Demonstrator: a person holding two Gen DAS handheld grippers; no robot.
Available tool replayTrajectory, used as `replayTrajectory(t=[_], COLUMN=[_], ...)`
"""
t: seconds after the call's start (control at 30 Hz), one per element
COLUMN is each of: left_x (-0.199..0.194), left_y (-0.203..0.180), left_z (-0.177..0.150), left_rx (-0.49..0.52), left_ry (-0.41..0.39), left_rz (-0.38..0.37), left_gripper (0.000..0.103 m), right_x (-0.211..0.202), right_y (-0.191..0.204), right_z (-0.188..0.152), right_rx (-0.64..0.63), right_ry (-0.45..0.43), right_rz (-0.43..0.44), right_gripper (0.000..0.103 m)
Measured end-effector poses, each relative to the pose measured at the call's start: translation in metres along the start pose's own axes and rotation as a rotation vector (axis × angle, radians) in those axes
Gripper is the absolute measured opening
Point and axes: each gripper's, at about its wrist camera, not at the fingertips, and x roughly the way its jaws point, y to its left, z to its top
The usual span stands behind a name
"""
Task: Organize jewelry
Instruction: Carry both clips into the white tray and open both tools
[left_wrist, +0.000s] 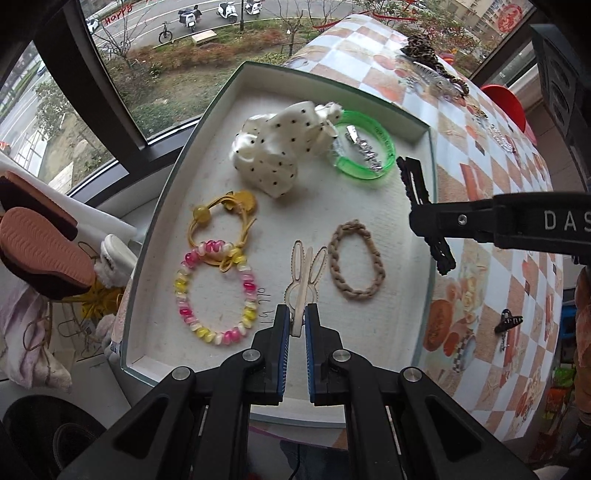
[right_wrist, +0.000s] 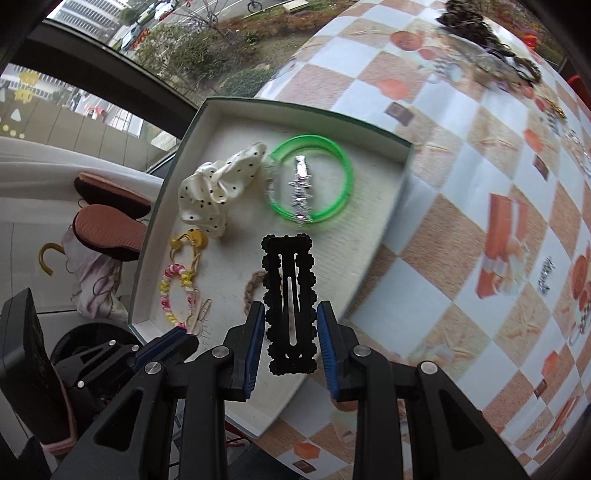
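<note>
Tray (left_wrist: 207, 122): 1 polka-dot scrunchie (left_wrist: 280, 147), 1 green bangle (left_wrist: 384, 147), 1 silver clip (left_wrist: 364, 149), 3 hair ties (left_wrist: 354, 266), 1 bunny clip (left_wrist: 304, 273). Held: 1 black snap clip (right_wrist: 290, 299).

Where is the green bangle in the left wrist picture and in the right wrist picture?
Left wrist: green bangle lies upper right in the tray, right of the dotted scrunchie.
Right wrist: upper centre, beyond the black clip.
Shared landmark: the silver clip lying across it.

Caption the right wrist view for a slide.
Right gripper holds a black scalloped hair clip over the white tray of hair accessories.
</note>
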Motion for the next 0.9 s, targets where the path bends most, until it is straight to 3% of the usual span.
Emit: replayTrajectory(t=[0.4,0.9], left_x=[0.023,0.029], left_y=[0.012,0.008], left_z=[-0.004,-0.007], left_rx=[-0.010,0.000], left_ry=[0.032,0.040], left_rz=[0.021,0.060], left_gripper=[0.011,0.011], right_x=[0.037,0.058], right_y=[0.016,0.019], right_z=[0.018,0.028], right_rx=[-0.010,0.009], right_ry=[0.065,0.082], right_rz=[-0.012,-0.032], right_gripper=[0.031,0.033])
